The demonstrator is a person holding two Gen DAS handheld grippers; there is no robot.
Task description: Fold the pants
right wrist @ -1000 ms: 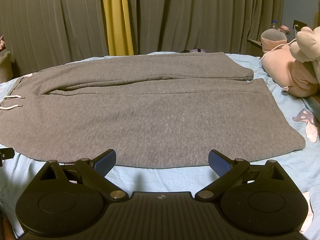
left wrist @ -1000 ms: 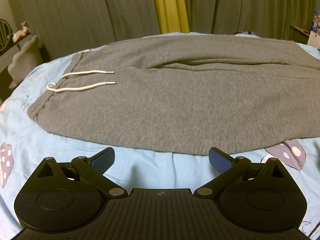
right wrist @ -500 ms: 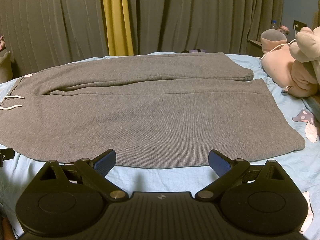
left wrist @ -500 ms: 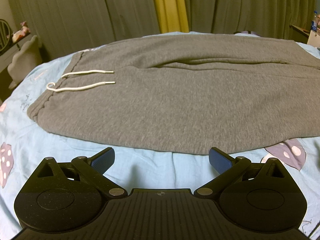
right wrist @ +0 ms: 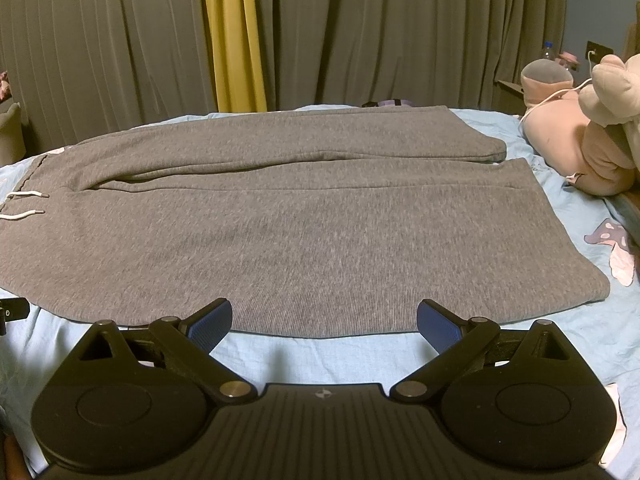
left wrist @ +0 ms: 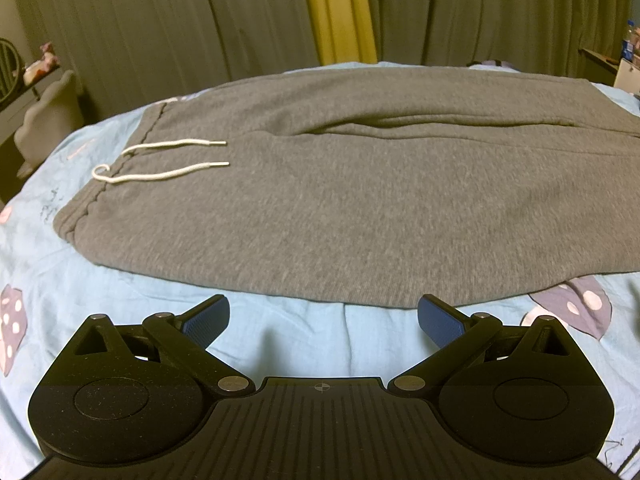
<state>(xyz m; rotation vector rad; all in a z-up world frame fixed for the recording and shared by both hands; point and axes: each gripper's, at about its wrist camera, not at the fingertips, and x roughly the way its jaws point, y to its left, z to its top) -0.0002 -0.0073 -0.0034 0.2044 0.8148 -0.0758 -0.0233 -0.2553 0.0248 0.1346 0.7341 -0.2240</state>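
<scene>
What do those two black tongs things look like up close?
The left tongs and right tongs match: matte black, with two big round discs, a ridged middle plate bearing a small cross mark, silver rivets on angled arms, and blue textured pads at the fingertips. No cables or sleeves show.

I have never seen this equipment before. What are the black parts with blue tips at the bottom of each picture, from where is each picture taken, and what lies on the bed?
The black parts are two hand-held grippers, one in each of a person's hands. Each carries a camera that looks forward along its two blue-tipped fingers. One picture comes from the left gripper, the other from the right gripper. Both are open and hold nothing; they hover before the near edge of the gray sweatpants. The pants lie flat on a light blue bedsheet, with the white drawstring at the waistband on the left and the leg ends to the right. Plush toys sit at the right edge, and curtains hang behind.
</scene>
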